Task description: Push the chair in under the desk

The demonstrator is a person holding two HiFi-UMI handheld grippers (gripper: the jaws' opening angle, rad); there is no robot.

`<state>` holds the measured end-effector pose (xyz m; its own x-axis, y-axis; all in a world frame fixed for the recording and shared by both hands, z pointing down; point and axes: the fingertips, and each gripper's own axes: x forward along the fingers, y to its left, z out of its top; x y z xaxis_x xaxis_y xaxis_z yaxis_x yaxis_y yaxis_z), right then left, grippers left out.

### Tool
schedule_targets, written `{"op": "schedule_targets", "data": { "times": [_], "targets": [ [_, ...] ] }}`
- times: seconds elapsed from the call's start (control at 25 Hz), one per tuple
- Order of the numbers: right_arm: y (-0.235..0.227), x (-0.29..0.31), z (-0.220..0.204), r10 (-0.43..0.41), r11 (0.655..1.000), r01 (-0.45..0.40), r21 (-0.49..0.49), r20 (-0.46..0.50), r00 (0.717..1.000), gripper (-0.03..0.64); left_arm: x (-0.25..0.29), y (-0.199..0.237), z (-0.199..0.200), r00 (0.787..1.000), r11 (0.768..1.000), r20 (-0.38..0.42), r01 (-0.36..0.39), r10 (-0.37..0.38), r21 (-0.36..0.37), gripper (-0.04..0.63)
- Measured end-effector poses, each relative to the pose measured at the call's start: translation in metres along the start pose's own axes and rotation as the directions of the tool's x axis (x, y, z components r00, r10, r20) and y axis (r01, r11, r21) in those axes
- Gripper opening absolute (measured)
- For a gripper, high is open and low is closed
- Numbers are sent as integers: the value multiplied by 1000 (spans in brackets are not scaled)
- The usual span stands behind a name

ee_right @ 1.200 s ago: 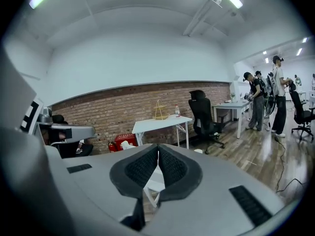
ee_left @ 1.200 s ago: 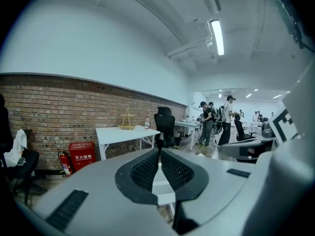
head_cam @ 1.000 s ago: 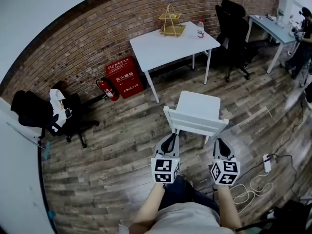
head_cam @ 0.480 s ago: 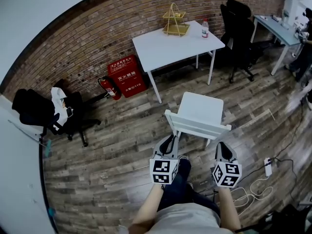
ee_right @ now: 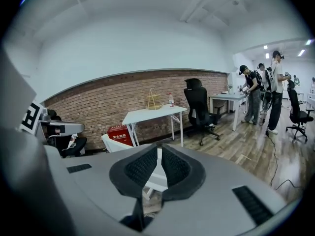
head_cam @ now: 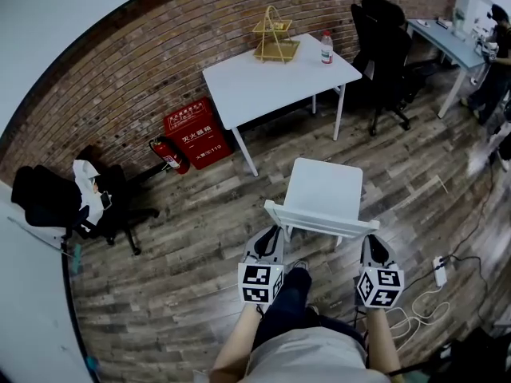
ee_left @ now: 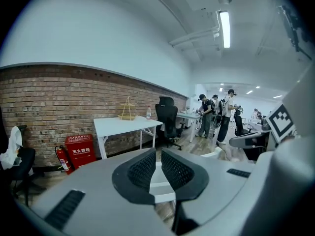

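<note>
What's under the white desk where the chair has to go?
In the right gripper view, only the desk's legs, wood floor and brick wall show beneath it. In the head view the desktop covers that space.

Bare floor (head_cam: 275,170) lies open between white chair (head_cam: 323,188) and worktop (head_cam: 275,74), with the gap between the worktop's legs free; red extinguisher box (head_cam: 196,136) crowds its left, black office chair (head_cam: 383,50) its right, cables (head_cam: 415,306) at near right.
</note>
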<state>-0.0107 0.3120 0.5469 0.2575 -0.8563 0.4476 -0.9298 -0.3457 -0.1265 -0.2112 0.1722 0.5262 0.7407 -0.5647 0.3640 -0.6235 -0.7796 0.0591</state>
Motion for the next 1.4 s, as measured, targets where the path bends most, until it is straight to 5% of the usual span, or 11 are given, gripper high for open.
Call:
{"op": "schedule_targets", "data": {
  "times": [0.08, 0.16, 0.56, 0.84, 1.0, 1.16, 1.4],
  "targets": [
    [-2, 6, -1, 12, 1000, -13, -11, -18, 1000, 61, 6, 9, -3, 1000, 1000, -19, 7, -7, 13, 29],
    [-3, 9, -7, 36, 999, -36, -12, -43, 998, 173, 11, 17, -7, 999, 1000, -37, 14, -13, 23, 29],
    [-14, 29, -25, 99, 994, -103, -35, -112, 989, 265, 42, 49, -10, 989, 991, -110, 111, -103, 74, 76],
    [-6, 45, -27, 273, 951, -289, -112, -137, 952, 288, 62, 61, -13, 963, 967, -144, 239, -226, 83, 180],
    [-7, 49, -26, 308, 931, -331, -151, -159, 938, 293, 73, 64, -21, 931, 938, -187, 335, -314, 93, 230],
    [-4, 46, -30, 385, 899, -412, -145, -185, 904, 308, 77, 57, -22, 883, 877, -203, 455, -422, 156, 261],
    [-3, 45, -30, 403, 870, -455, -189, -260, 878, 348, 91, 57, -31, 846, 834, -269, 516, -460, 195, 279]
  ]
}}
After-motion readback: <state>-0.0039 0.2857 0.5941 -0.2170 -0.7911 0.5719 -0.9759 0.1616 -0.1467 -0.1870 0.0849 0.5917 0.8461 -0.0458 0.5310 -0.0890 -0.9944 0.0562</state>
